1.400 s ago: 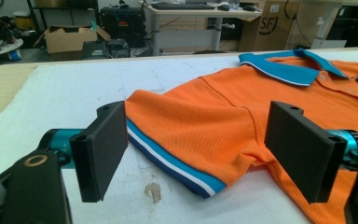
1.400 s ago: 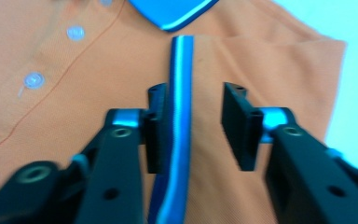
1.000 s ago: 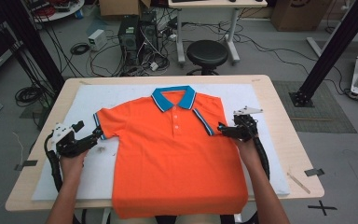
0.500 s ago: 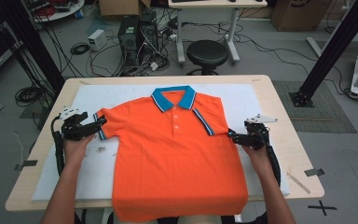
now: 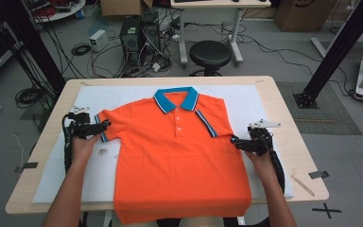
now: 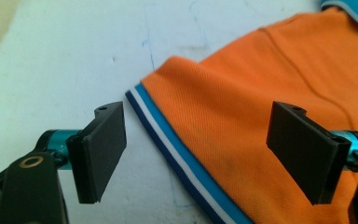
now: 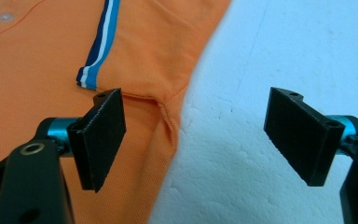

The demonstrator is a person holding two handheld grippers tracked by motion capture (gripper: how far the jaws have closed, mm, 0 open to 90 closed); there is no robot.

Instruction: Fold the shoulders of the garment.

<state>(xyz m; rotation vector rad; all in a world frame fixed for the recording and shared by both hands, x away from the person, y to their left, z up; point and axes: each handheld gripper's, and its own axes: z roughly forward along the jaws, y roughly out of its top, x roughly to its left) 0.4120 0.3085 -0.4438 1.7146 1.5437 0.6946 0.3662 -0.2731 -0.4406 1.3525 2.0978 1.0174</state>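
**High view: orange polo shirt flat on the table, a gripper at each side**

The high view shows the orange polo shirt (image 5: 179,156) lying spread on a white sheet (image 5: 260,101) that covers the wooden table (image 5: 293,118). Its blue collar (image 5: 176,98) points away from the person, and its bottom hem hangs a little over the near edge.

The left gripper (image 5: 105,126) is at the striped cuff (image 5: 101,133) of the shirt's sleeve on that side. In the left gripper view the jaws stand wide apart and hold nothing. The cuff (image 6: 182,161) runs between them: one jaw is over the white sheet (image 6: 74,56), the other over the orange cloth.

The right gripper (image 5: 235,141) is at the shirt's other side, just below the folded sleeve. In the right gripper view the jaws are also wide apart and empty. The shirt's side edge (image 7: 175,126) lies between them, nearer the jaw at that view's left, and the other jaw is over the sheet.
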